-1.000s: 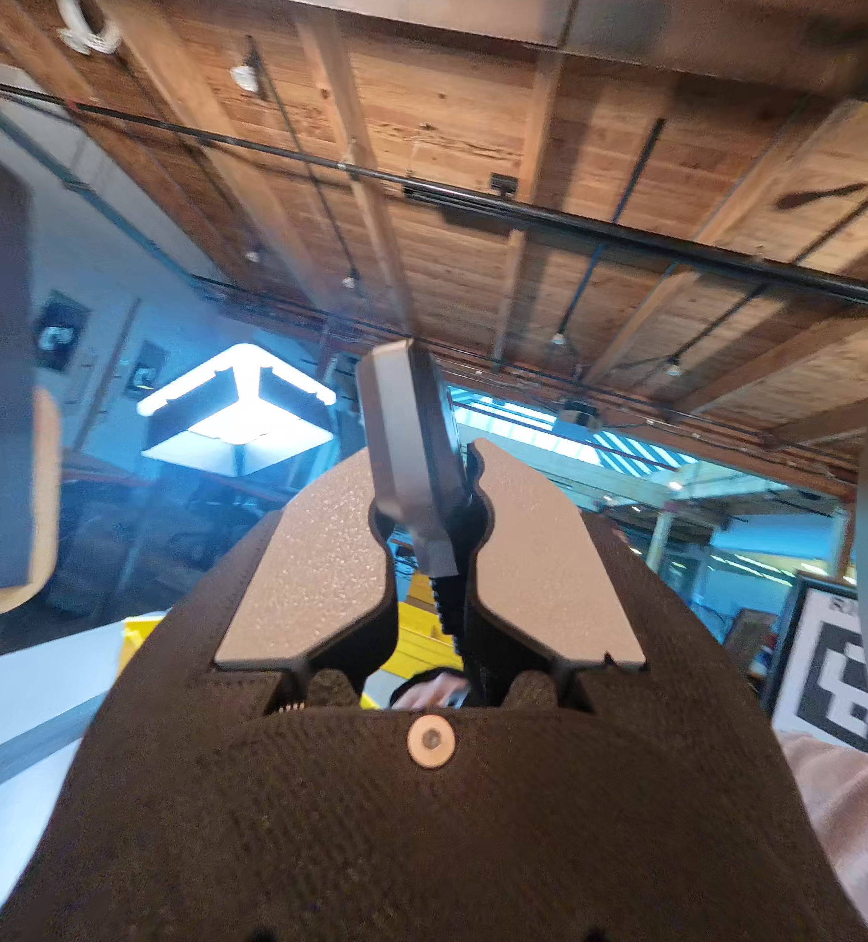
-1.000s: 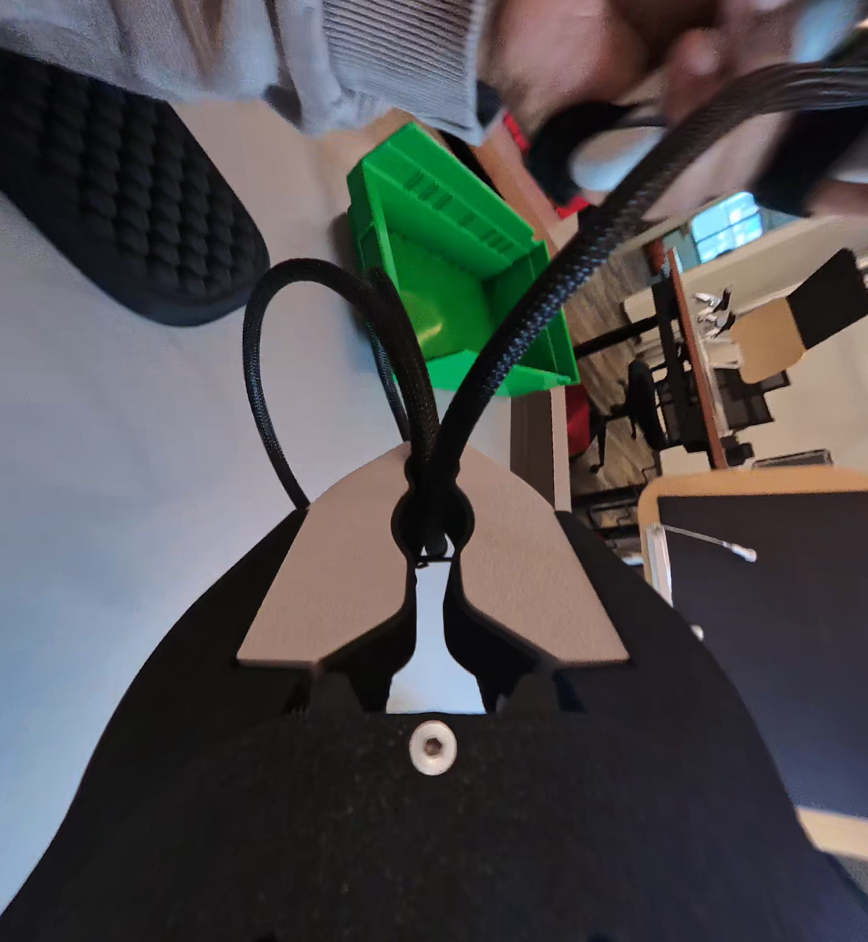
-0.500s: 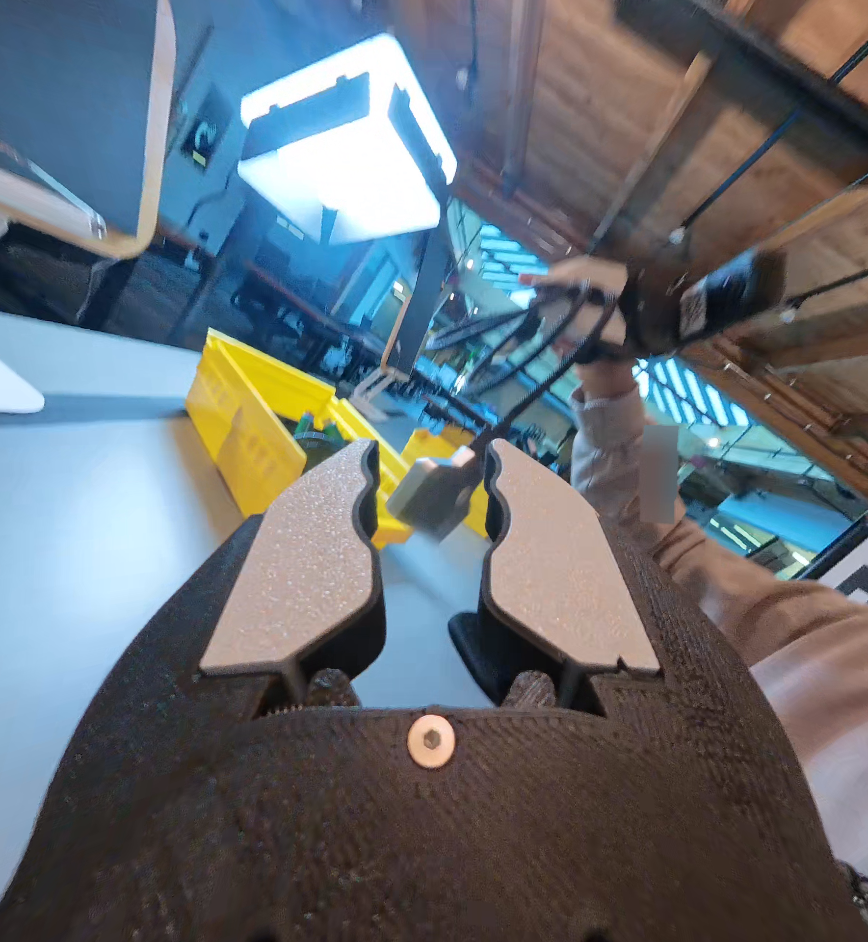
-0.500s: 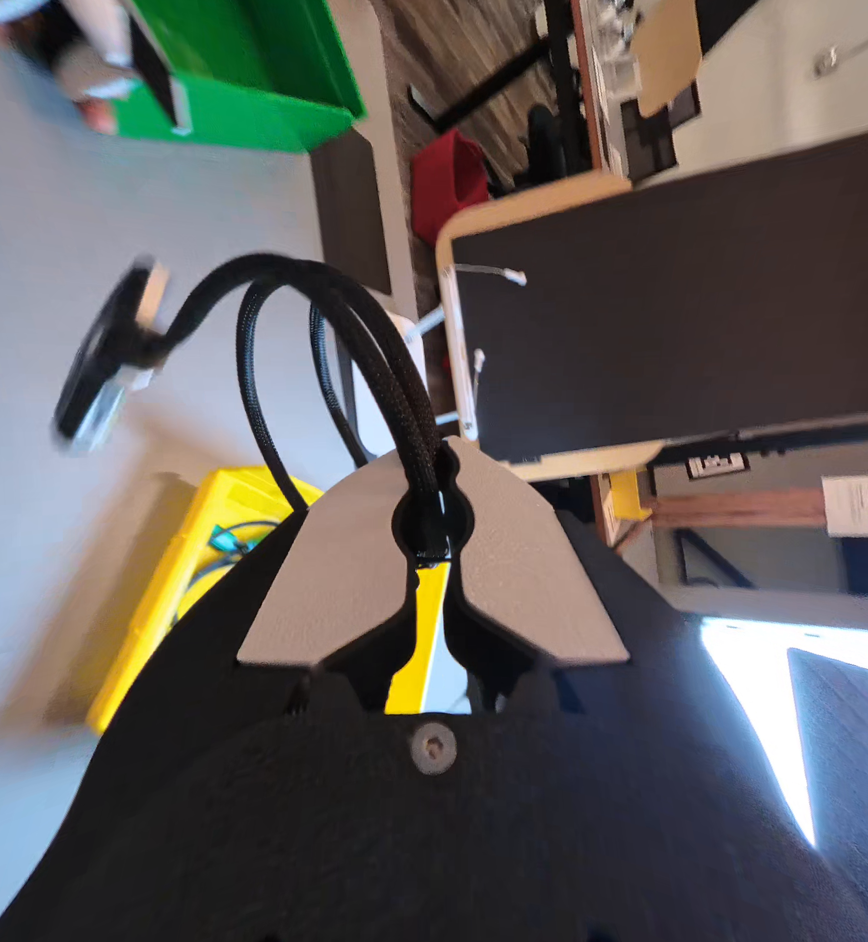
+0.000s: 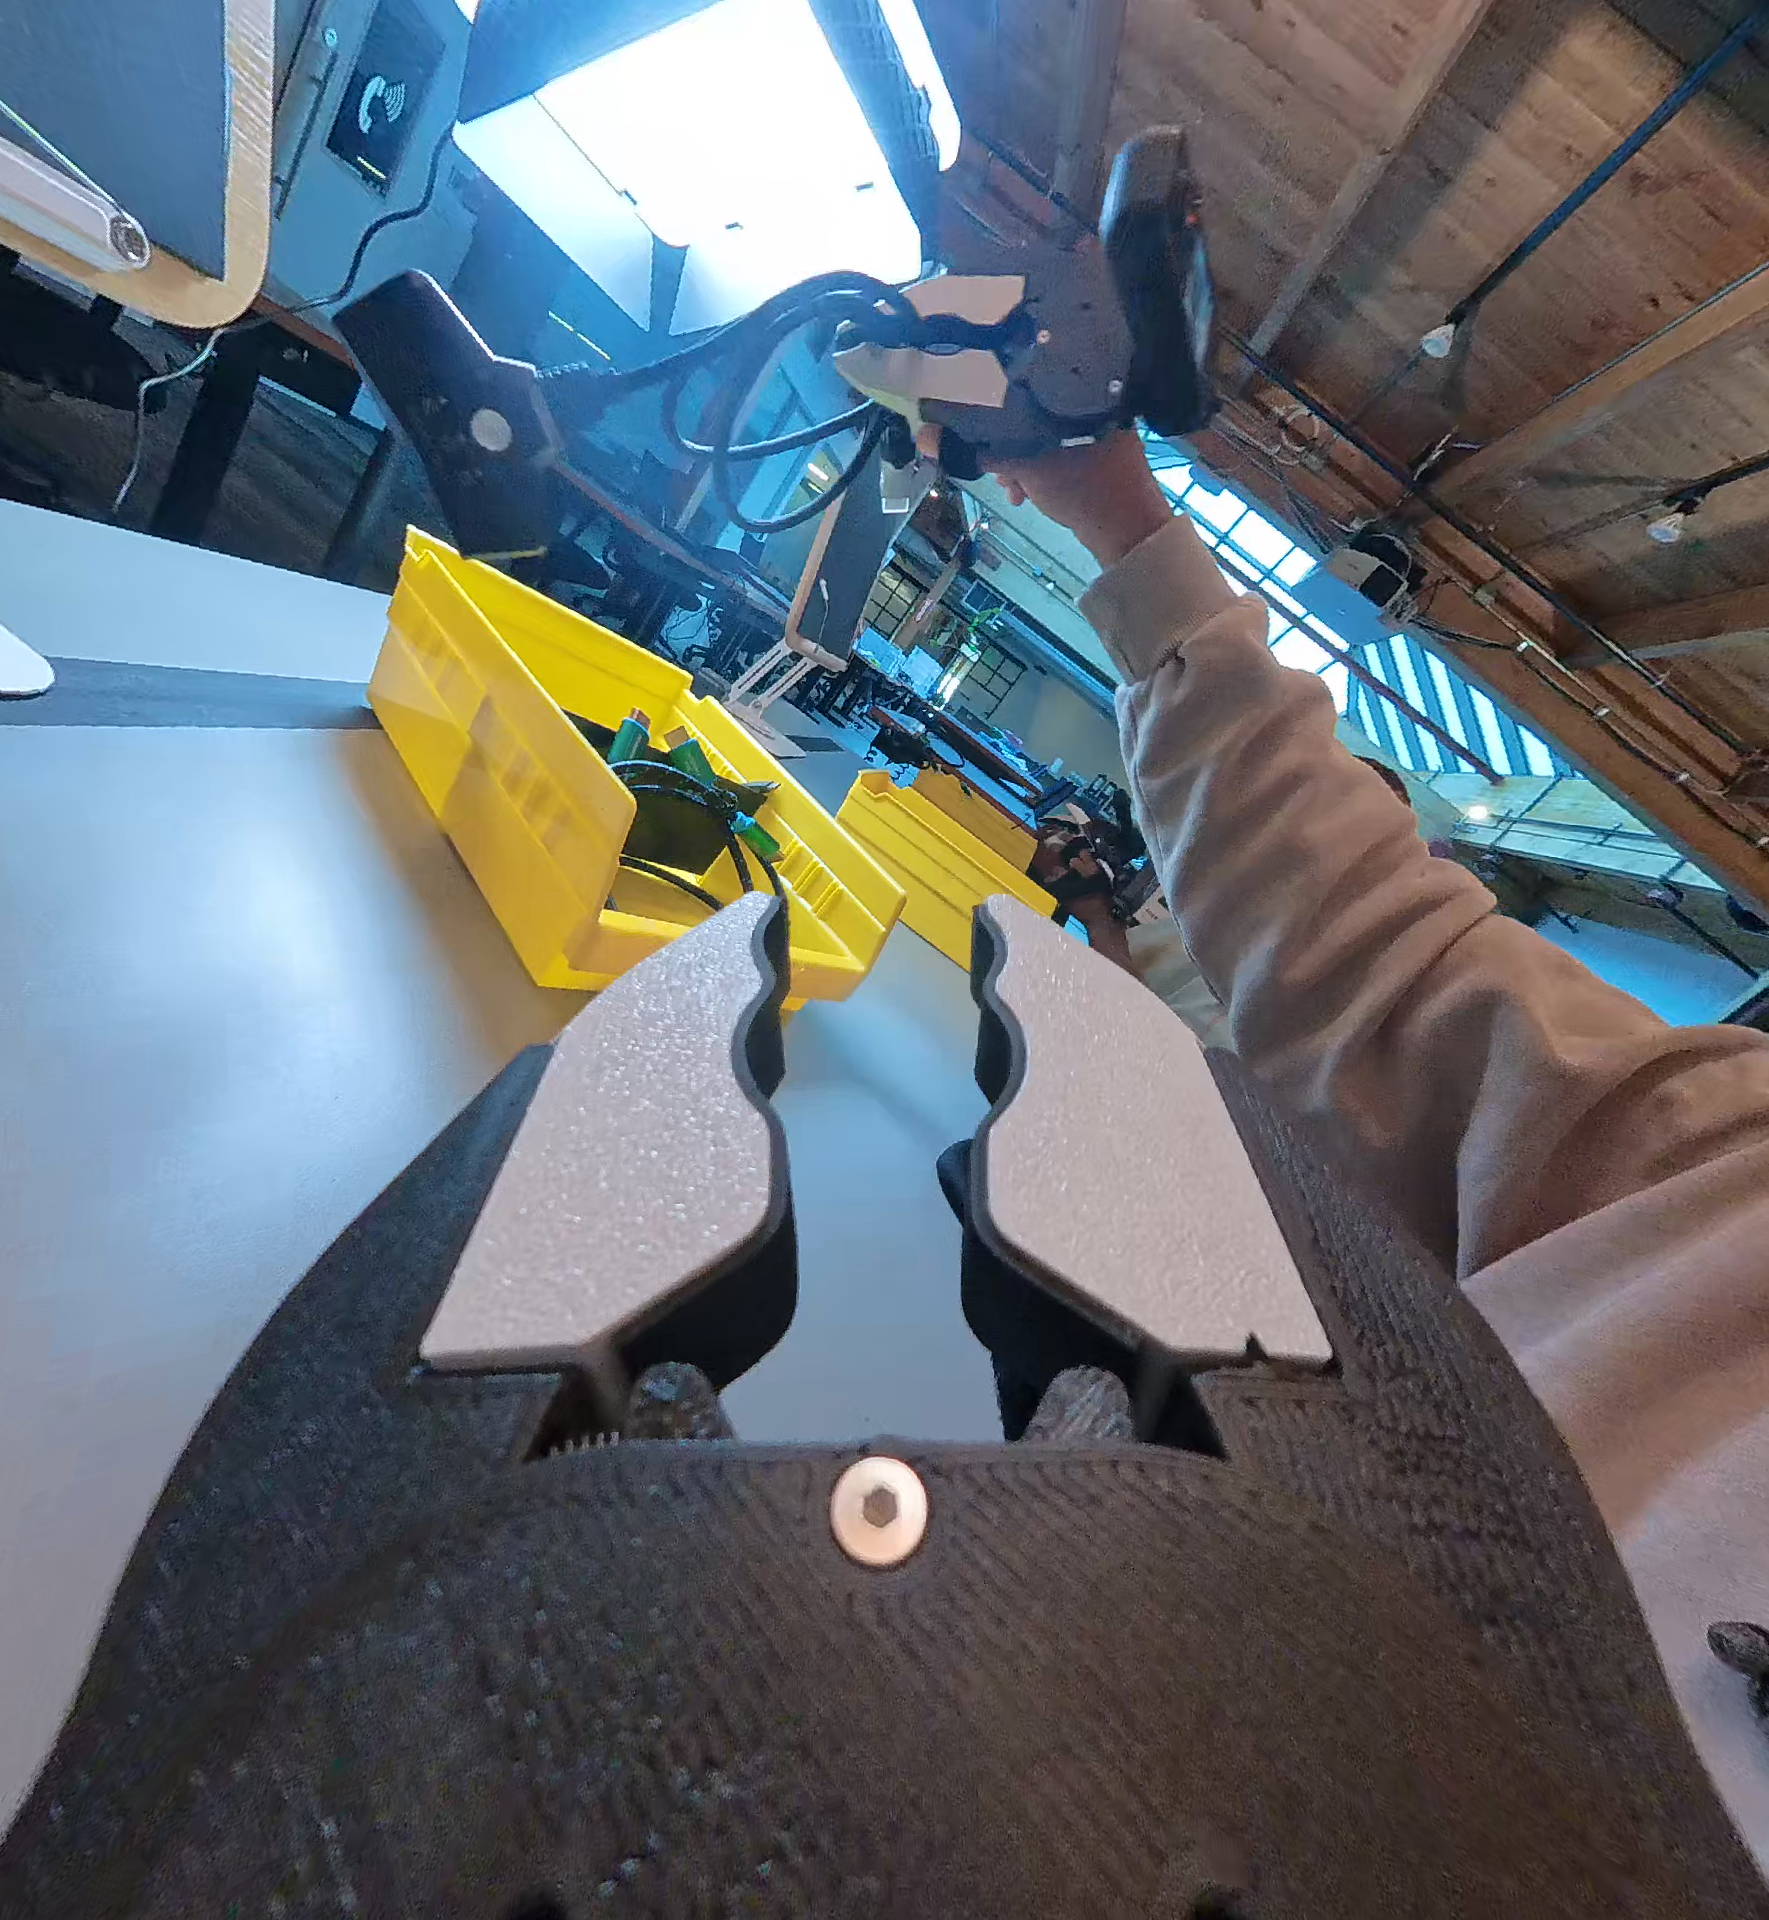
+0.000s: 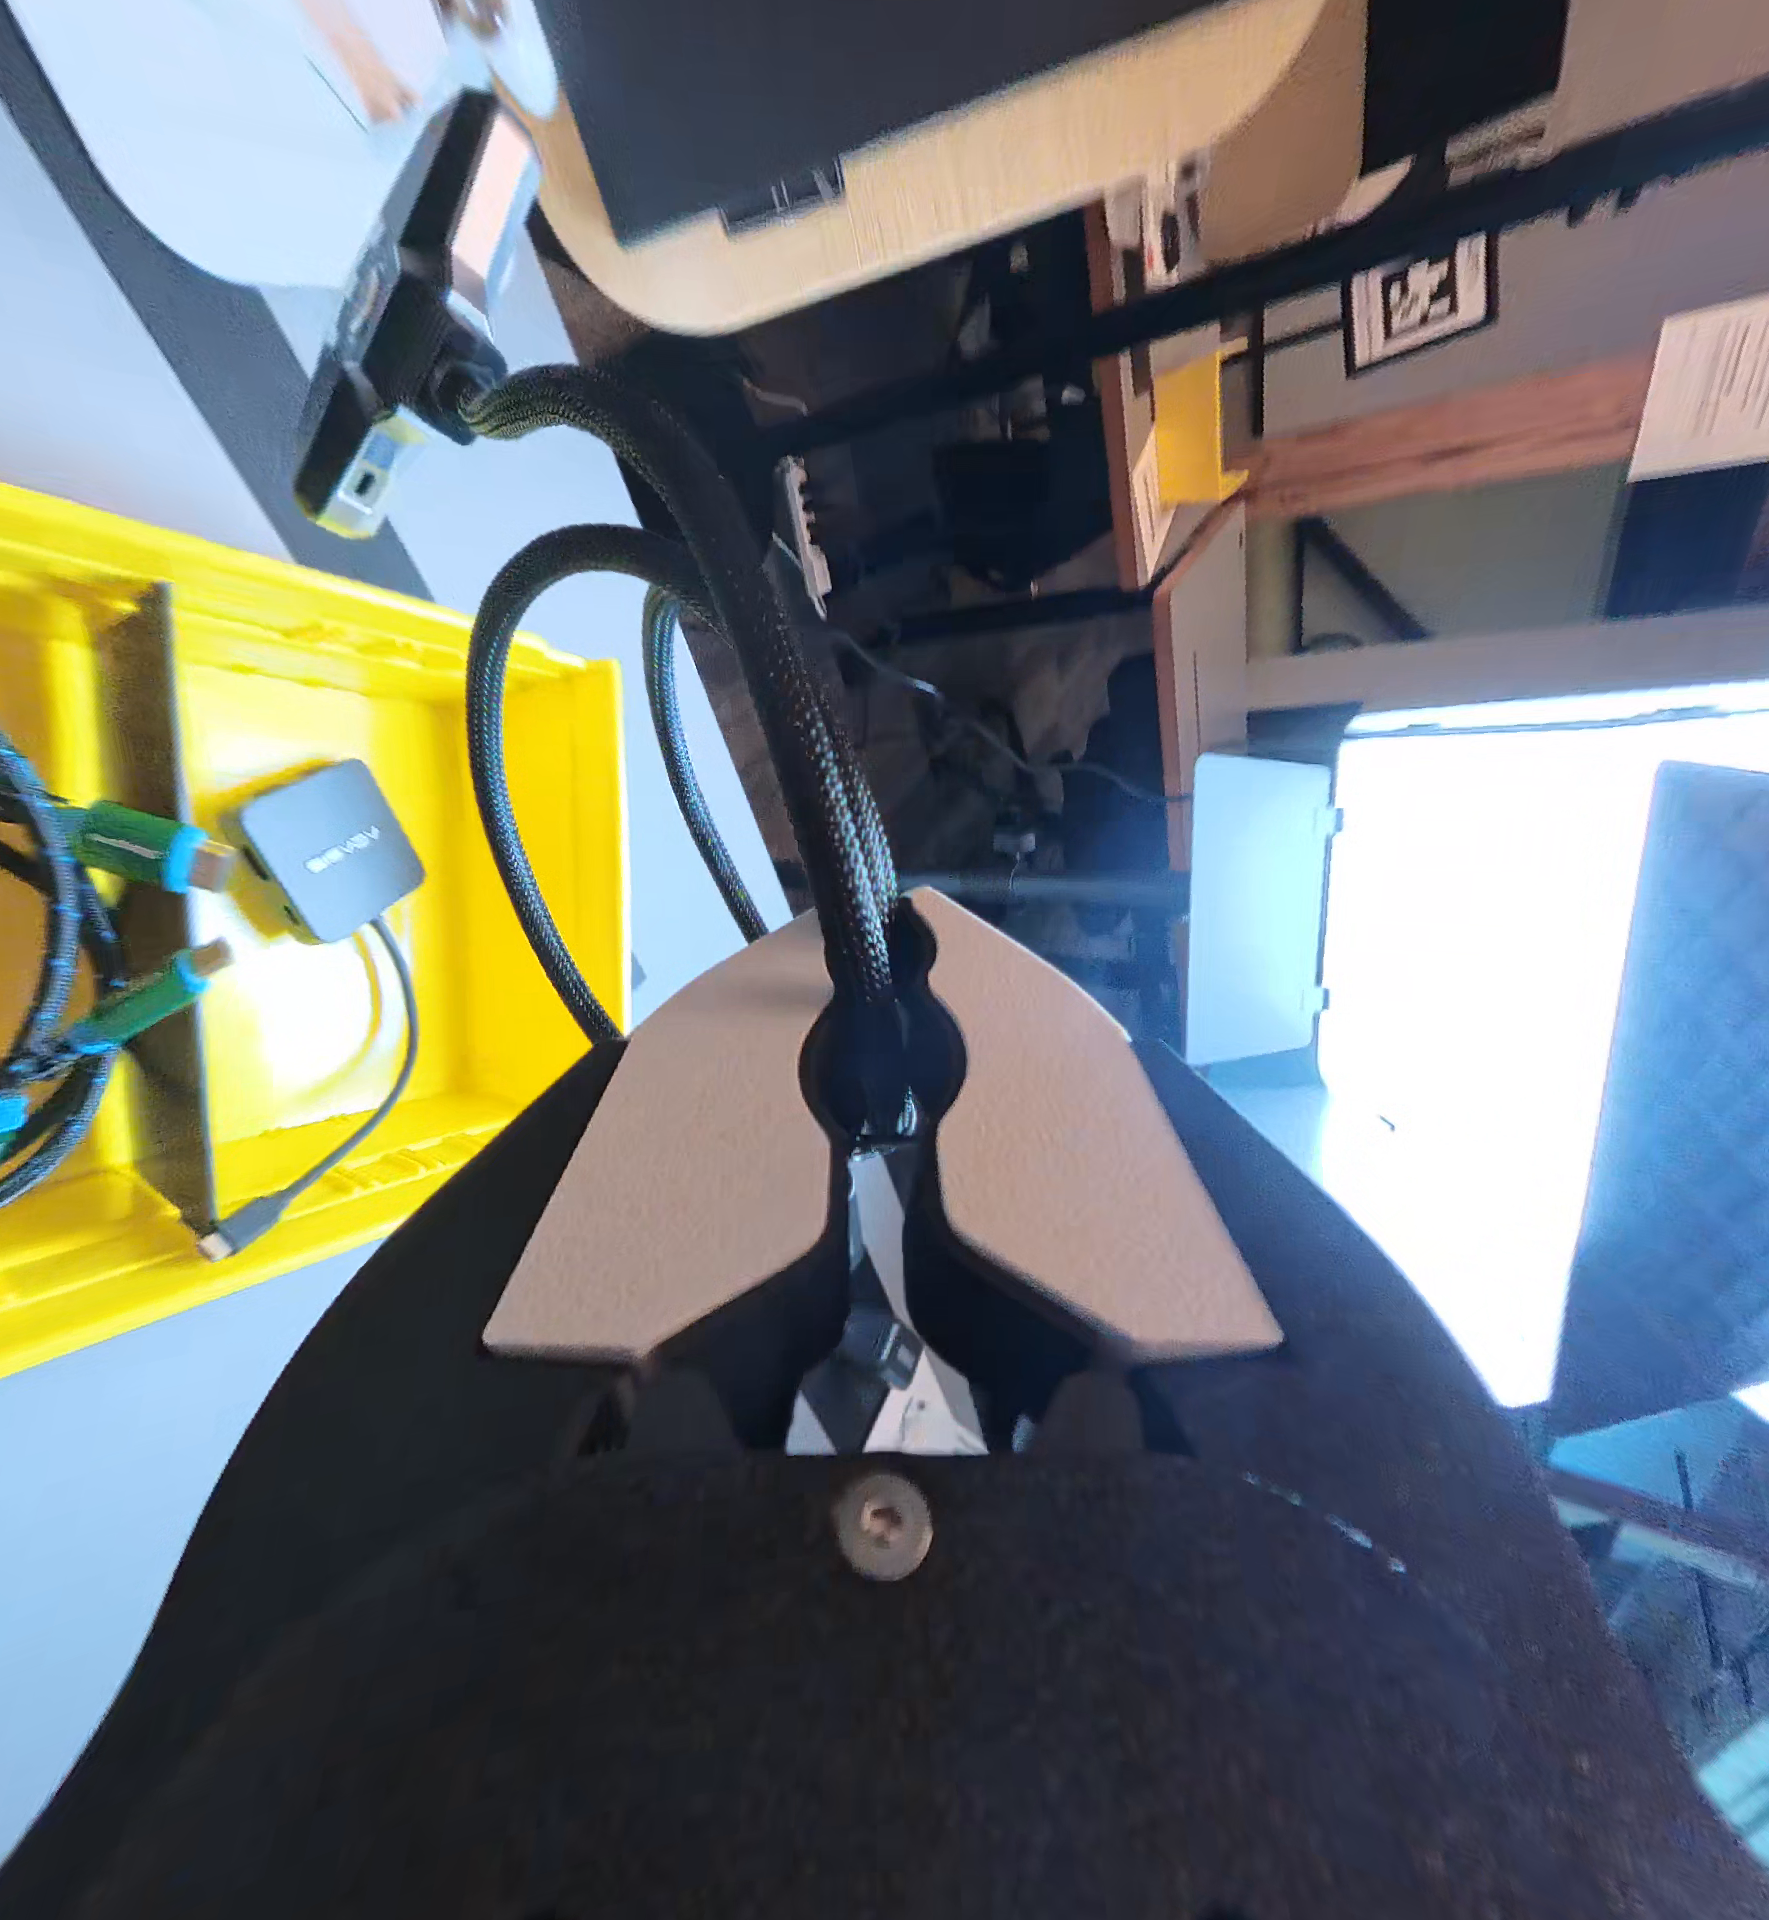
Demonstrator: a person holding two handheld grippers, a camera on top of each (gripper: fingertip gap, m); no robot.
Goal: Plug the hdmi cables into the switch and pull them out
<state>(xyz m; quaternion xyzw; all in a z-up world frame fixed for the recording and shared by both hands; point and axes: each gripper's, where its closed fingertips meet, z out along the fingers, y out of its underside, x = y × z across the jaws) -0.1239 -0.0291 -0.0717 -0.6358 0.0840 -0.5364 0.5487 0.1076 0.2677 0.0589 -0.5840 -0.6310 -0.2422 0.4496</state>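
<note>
Left claw [image 5: 875, 961] open, empty, low over table [image 5: 184, 987]. Right claw [image 6: 895, 935] clamped on braided hdmi cables [image 6: 807, 748], raised; switch [image 6: 381, 343] dangling from cables beyond its tips, upper left.

Up top right, a wooden plank ceiling [image 5: 1482, 156] crossed by dark pipes [image 5: 1607, 135] and small hanging bulbs [image 5: 1439, 338]. A big bright light panel [image 5: 714, 135] glows at upper centre. A wood-edged dark partition [image 5: 236, 156] sits upper left. The pale grey bench [image 5: 163, 987] fills the lower left; striped skylight windows [image 5: 1431, 717] sit far right.
</note>
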